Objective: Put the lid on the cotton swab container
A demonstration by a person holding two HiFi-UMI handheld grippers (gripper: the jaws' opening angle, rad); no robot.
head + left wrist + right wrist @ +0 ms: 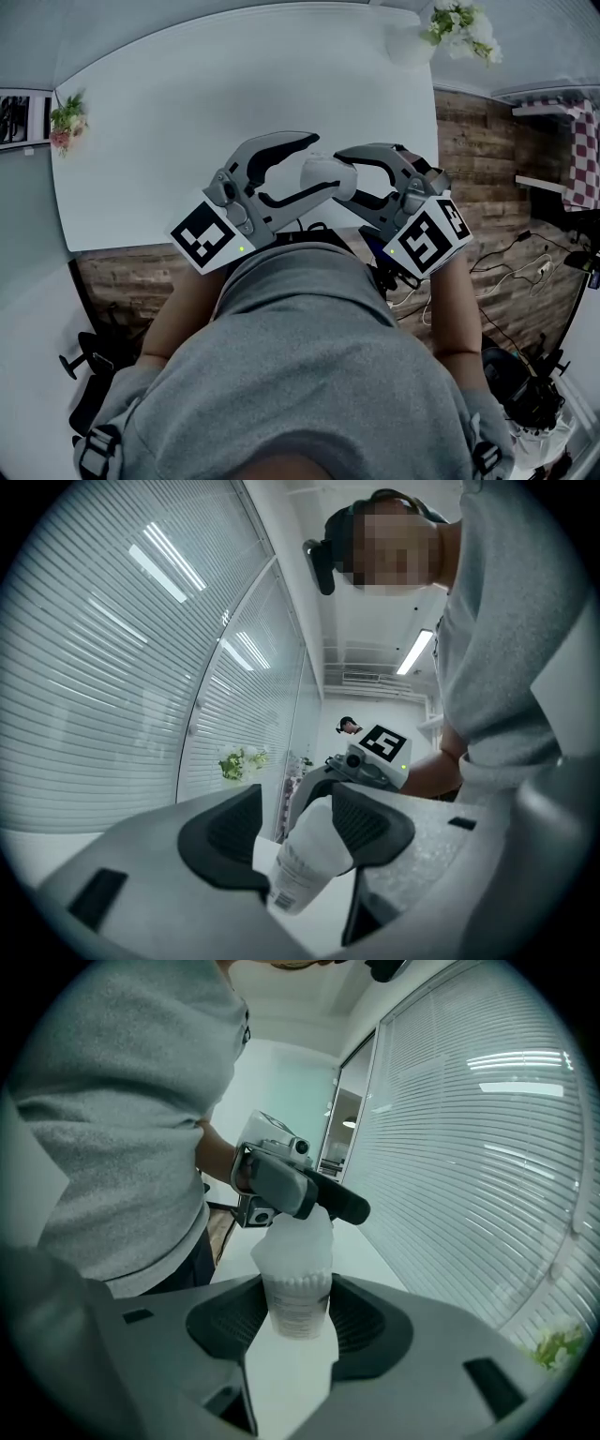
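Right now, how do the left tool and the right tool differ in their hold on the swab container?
The right tool has both pads pressed on the labelled body of the container; the left tool reaches the frosted lid instead. The left tool's jaws leave a gap beside the lid, seemingly loose; the right tool's sit snug. Both straddle the same container.

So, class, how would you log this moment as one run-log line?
right gripper: shut on cotton swab container | left gripper: open, jaws either side of container | lid: appears seated on container
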